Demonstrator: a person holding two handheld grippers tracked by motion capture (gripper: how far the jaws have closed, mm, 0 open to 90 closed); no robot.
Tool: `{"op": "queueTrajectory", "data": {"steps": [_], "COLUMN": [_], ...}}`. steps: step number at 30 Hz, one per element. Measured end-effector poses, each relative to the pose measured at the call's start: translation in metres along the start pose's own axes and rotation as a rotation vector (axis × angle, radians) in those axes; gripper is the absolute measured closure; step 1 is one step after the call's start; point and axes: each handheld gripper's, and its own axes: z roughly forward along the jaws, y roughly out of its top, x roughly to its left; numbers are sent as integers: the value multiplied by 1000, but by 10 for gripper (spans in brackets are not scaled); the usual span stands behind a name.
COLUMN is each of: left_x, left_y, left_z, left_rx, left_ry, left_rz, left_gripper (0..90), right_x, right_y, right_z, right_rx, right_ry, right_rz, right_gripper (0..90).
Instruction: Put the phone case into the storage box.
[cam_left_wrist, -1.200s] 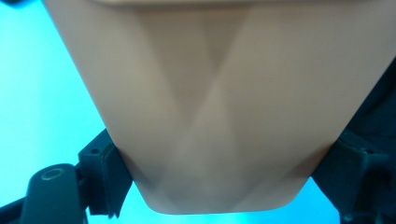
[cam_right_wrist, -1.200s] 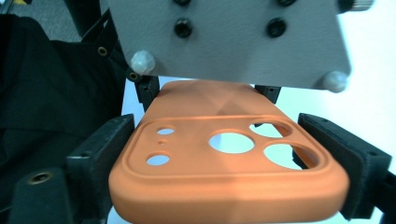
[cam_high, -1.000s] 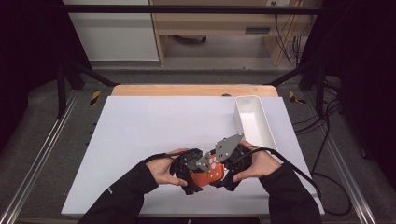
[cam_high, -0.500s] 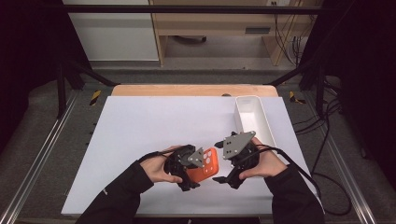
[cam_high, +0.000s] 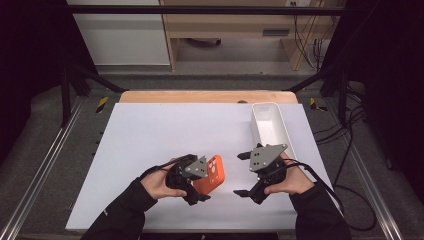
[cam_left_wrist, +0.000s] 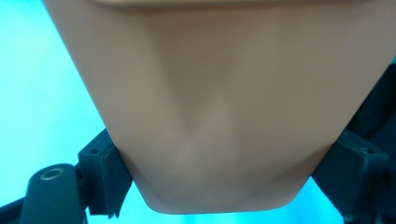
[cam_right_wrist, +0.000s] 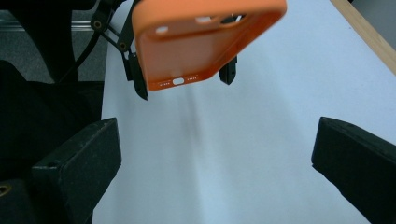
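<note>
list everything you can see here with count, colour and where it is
phone case: 1, orange, clamped in the left gripper, held above the sheet
tray: 1, white, long, right side of the sheet
sheet: 1, white, covering the table
table: 1, wood edge at the far side
left gripper: 1, black, jaws pressed on the case's sides
right gripper: 1, black, jaws just opened, nothing between them
hands: 2, dark sleeves, near edge

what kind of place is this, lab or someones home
Most likely a lab or recording workbench, not a home. The table is covered in plain white and framed by metal rails, cables trail over the floor, and a person works an orange phone case with hand-held grippers.
</note>
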Motion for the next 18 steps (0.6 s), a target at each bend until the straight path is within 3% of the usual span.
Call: {"op": "queueTrajectory", "data": {"steps": [10, 18], "left_x": [3, 4], "left_y": [-20, -23], "left_z": [-4, -10], "left_rx": [-98, -176], "left_ry": [9, 3], "left_rz": [-58, -68], "left_gripper": [158, 158], "right_x": [3, 3], "right_y": [-8, -8], "right_z": [3, 5], "right_rx": [-23, -59], "right_ry": [8, 10], "right_rz": [35, 50], "right_gripper": [18, 19]}}
